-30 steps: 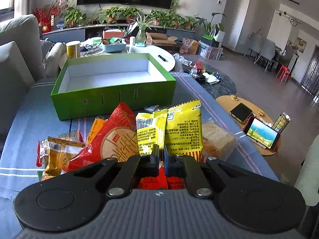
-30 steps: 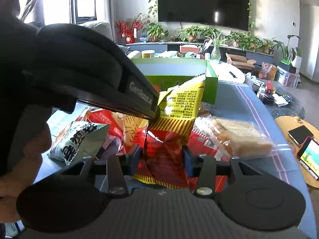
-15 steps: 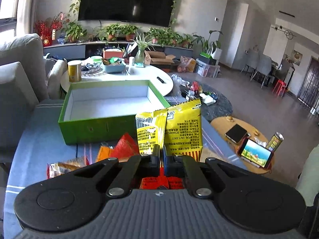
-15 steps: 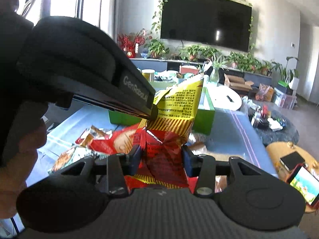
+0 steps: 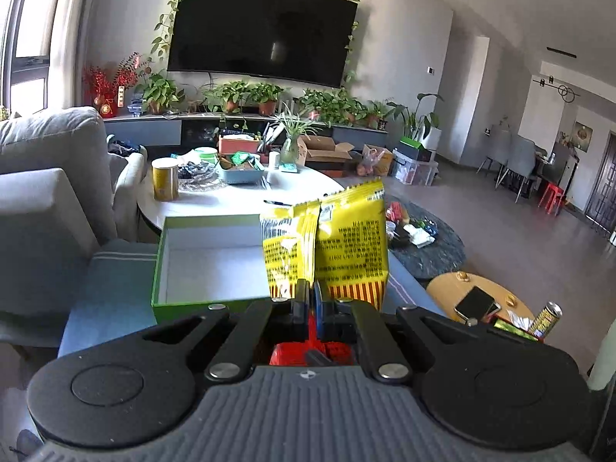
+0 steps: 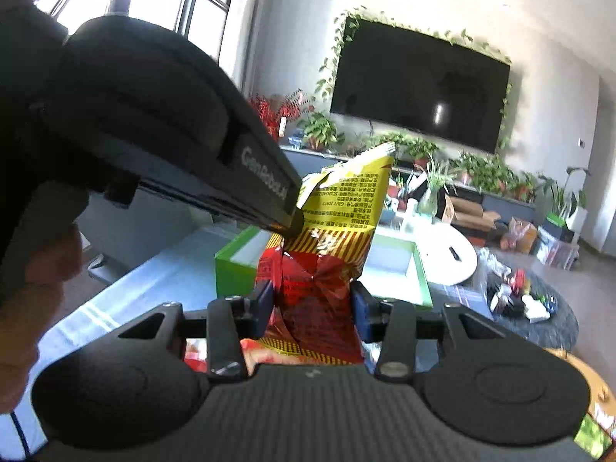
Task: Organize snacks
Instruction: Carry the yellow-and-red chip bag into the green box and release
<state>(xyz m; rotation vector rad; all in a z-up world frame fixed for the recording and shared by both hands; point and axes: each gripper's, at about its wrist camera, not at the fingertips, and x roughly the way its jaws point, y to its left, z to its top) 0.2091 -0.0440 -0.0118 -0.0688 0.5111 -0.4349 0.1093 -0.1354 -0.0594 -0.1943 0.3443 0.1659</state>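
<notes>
Both grippers, left and right, have their fingers clamped on one yellow-and-red snack bag, held in the air before the empty green box; next, carry it over and lower it inside

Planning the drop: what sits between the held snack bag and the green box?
Nothing. In the left wrist view the snack bag, pinched in the left claw, hangs right before the empty green box.
</notes>
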